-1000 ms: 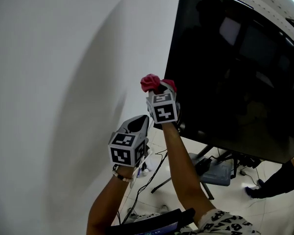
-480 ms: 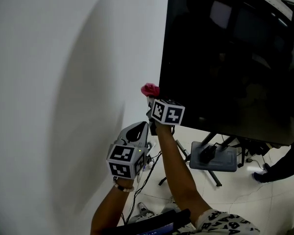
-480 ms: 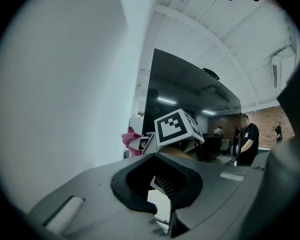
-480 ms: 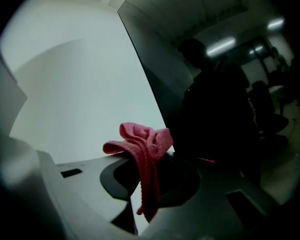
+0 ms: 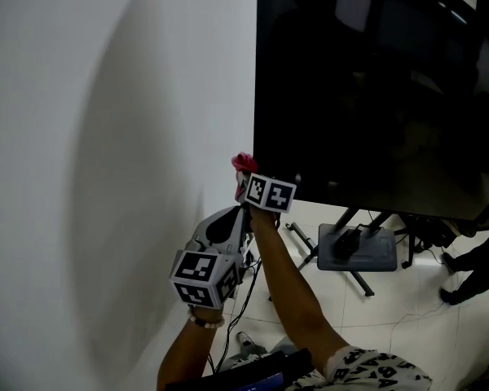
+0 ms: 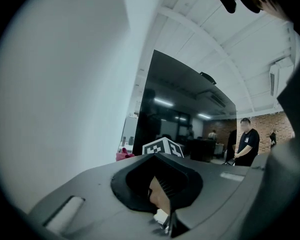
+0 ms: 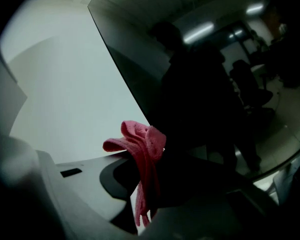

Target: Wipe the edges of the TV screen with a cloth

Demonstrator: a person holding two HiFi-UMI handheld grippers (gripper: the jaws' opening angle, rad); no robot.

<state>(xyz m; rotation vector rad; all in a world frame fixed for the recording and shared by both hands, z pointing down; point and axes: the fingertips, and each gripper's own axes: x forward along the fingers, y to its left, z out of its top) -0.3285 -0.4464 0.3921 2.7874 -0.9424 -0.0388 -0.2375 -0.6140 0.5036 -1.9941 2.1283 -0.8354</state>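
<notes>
The pink cloth is clamped in the right gripper. Only in the head view is it seen at the lower left corner of the TV screen, mid-frame. The left gripper is closed together, empty.

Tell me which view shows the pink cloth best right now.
The right gripper view: the pink cloth sits large and central, clamped between the jaws. The head view shows only a small tuft; the left gripper view, a distant sliver.

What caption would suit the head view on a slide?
Right gripper holds a pink cloth at the TV screen's lower left corner; left gripper hangs shut below.
</notes>
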